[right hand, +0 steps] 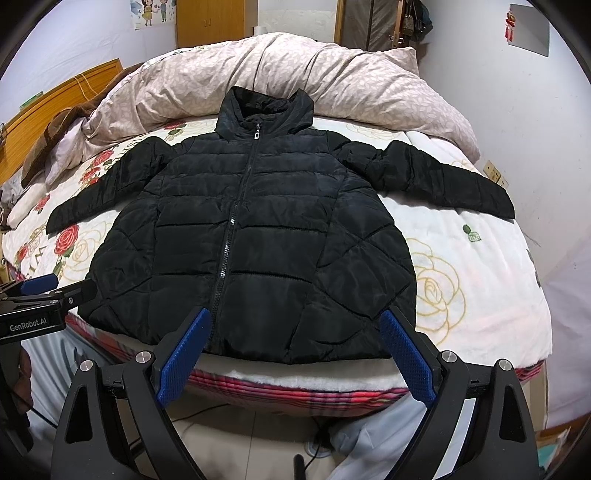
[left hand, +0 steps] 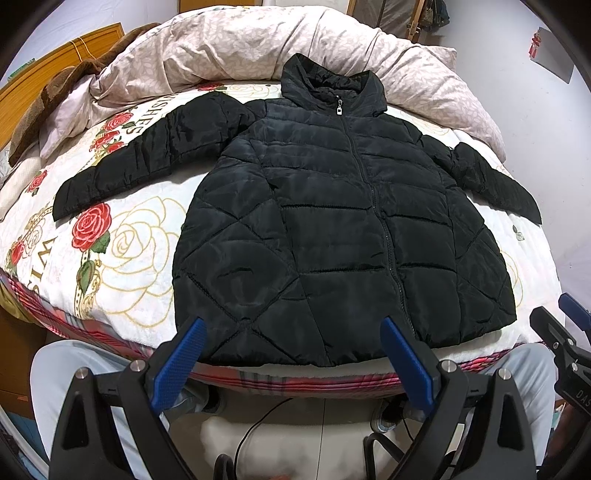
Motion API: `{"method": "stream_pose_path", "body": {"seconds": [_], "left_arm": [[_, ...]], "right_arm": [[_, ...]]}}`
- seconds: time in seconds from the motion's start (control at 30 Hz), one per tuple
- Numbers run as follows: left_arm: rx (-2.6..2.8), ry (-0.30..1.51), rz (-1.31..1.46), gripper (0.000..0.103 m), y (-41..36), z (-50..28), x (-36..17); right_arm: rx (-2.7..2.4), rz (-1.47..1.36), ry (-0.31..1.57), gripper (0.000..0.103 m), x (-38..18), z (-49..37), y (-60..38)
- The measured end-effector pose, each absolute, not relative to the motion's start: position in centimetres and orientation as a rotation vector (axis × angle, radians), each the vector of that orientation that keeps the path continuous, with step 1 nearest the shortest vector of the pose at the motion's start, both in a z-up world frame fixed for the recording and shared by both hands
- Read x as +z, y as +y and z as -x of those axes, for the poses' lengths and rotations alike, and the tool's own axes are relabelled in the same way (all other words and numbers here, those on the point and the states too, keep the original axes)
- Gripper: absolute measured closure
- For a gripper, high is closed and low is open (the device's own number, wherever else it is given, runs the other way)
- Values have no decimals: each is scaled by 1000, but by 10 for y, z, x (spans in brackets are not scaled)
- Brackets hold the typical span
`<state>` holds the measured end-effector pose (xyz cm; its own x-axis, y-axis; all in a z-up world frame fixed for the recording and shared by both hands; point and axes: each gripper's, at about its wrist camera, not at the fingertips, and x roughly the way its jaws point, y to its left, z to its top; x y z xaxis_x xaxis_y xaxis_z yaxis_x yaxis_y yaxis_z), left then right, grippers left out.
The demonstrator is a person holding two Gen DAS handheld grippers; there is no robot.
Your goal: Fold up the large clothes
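Ahead of your fingers, the black puffer jacket (left hand: 332, 229) lies flat and zipped on the rose-print bedspread (left hand: 122, 243), sleeves spread. Your left gripper (left hand: 291, 328) and right gripper (right hand: 295, 317) both gape wide, empty, just short of its hem.

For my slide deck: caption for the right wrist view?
Open right gripper poised before a zipped black puffer jacket spread flat on a rose-print bed.

Bed (right hand: 480, 280) with rose-print cover, plaid edge below. Rumpled pale duvet (right hand: 280, 70) heaped at far end. Wooden headboard (left hand: 40, 77) at left. Pale walls (right hand: 535, 110), wooden wardrobe (right hand: 216, 26) behind, tiled floor (left hand: 306, 428).
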<state>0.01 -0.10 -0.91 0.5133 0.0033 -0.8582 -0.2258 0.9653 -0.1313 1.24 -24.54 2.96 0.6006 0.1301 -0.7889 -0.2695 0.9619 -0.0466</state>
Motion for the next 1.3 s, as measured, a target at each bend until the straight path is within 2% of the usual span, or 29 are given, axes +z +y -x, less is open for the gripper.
{"method": "stream_pose_path", "body": {"seconds": [1.3], "left_arm": [[141, 1029, 240, 6, -1, -1, -9]], "right_arm": [[233, 168, 900, 10, 29, -13, -245]]}}
